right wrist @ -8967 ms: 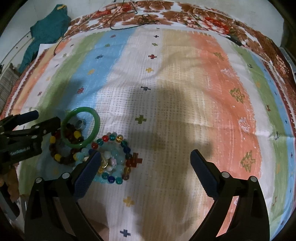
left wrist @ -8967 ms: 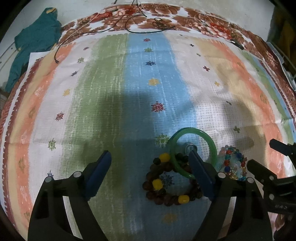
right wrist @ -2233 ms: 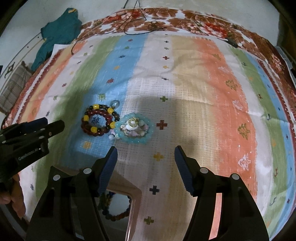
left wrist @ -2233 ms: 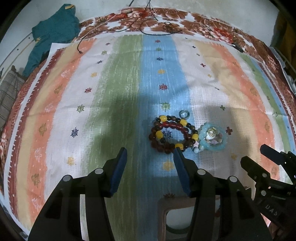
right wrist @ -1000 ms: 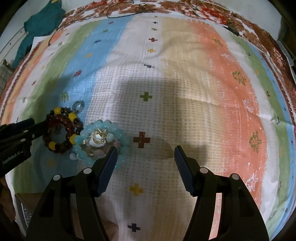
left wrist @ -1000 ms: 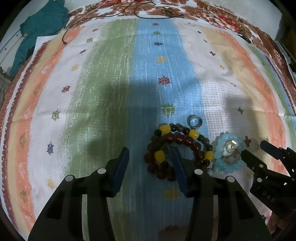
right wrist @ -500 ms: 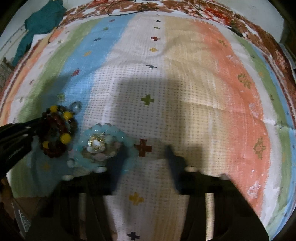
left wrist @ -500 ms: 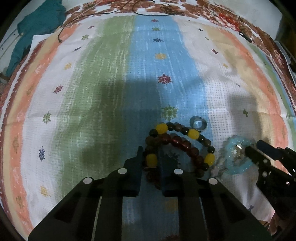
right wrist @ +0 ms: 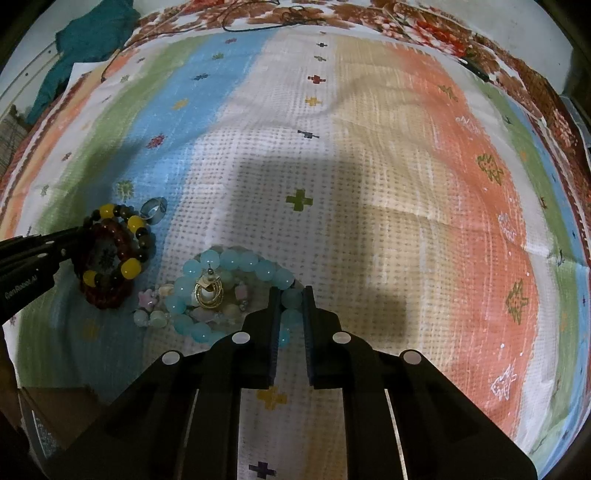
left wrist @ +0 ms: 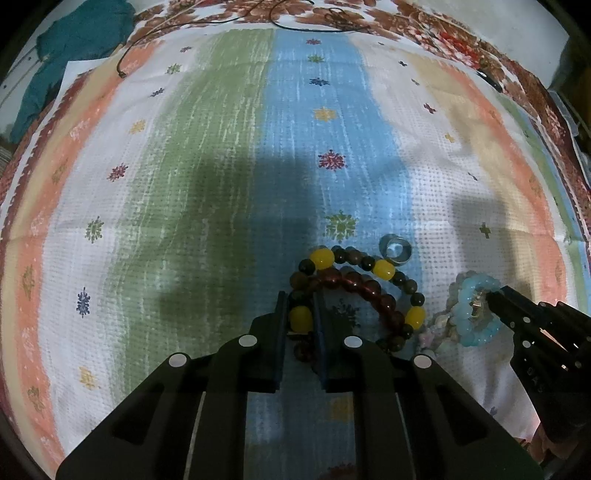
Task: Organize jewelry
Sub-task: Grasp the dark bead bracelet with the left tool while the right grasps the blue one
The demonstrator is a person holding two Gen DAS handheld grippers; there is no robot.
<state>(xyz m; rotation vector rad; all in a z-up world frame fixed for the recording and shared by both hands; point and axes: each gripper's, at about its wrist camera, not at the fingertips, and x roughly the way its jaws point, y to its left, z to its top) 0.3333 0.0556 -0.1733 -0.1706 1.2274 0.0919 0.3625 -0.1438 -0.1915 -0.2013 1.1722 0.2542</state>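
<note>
A brown and yellow bead bracelet [left wrist: 369, 273] lies on the striped cloth [left wrist: 221, 166], over a dark red bead bracelet [left wrist: 354, 282]. My left gripper [left wrist: 300, 299] is shut on its left side, a yellow bead between the pads. To the right a light blue bead bracelet [right wrist: 236, 264] lies with a gold earring [right wrist: 208, 293] and pale small beads inside it. My right gripper [right wrist: 290, 295] is shut on the blue bracelet's right side. A small silver ring [left wrist: 397, 253] rests just behind the brown bracelet.
A teal garment [left wrist: 70, 55] lies at the far left corner and a thin dark cord [left wrist: 207, 20] runs along the far floral border. A brown box edge [right wrist: 51, 413] shows at the near left in the right wrist view.
Both grippers went from open to shut, the left on the brown and yellow bracelet, the right on the light blue bracelet. Both came slightly nearer the jewelry.
</note>
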